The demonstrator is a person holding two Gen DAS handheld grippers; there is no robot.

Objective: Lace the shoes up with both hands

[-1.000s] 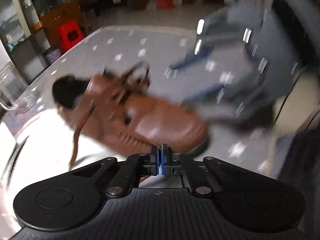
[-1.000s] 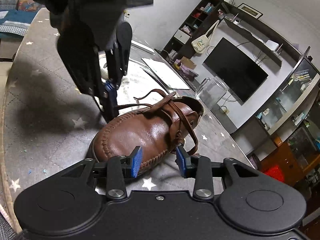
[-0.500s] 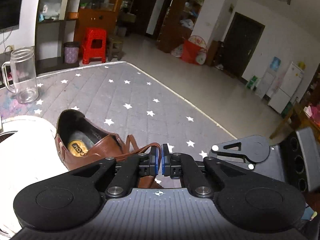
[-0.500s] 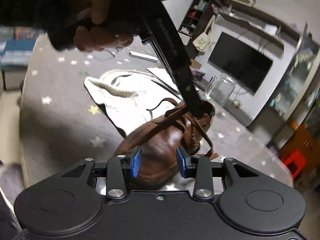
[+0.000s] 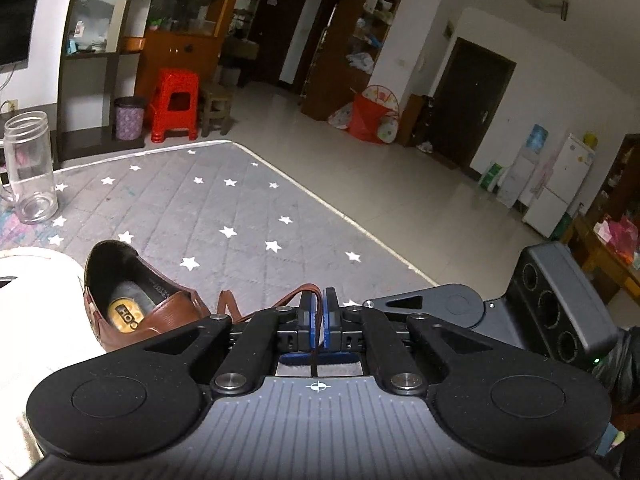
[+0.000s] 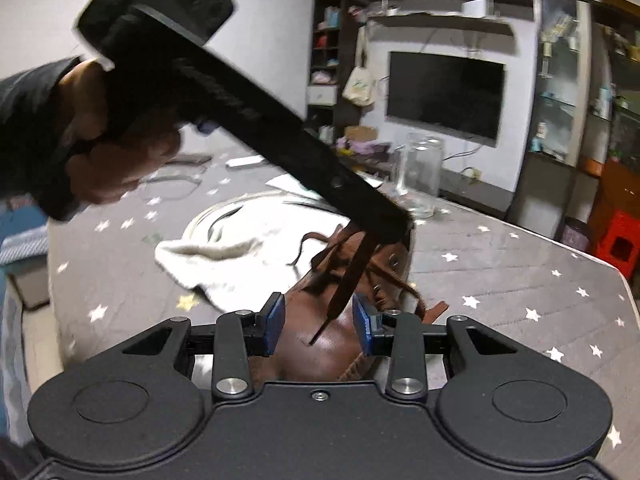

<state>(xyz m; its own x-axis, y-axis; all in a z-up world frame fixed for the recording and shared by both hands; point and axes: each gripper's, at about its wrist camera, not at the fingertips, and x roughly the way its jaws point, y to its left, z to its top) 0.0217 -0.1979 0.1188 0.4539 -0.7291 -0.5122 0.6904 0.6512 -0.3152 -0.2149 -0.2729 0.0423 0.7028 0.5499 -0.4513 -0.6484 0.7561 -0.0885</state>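
- Left gripper [image 5: 319, 322]: blue pads pressed together, pinching the brown lace [image 5: 288, 297].
- Right gripper [image 6: 319, 324]: jaws spread, gripping nothing; the lace's tip hangs between them.
- Brown shoe [image 5: 140, 312] lies on the star-print mat [image 5: 224, 208]; its gold insole label [image 5: 125, 313] is only partly readable.
- Glass jar [image 5: 29, 172] stands well apart.

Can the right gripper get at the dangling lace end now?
Probably yes: the right gripper is open, and the lace end hangs free between its pads above the shoe, held up by the left gripper.
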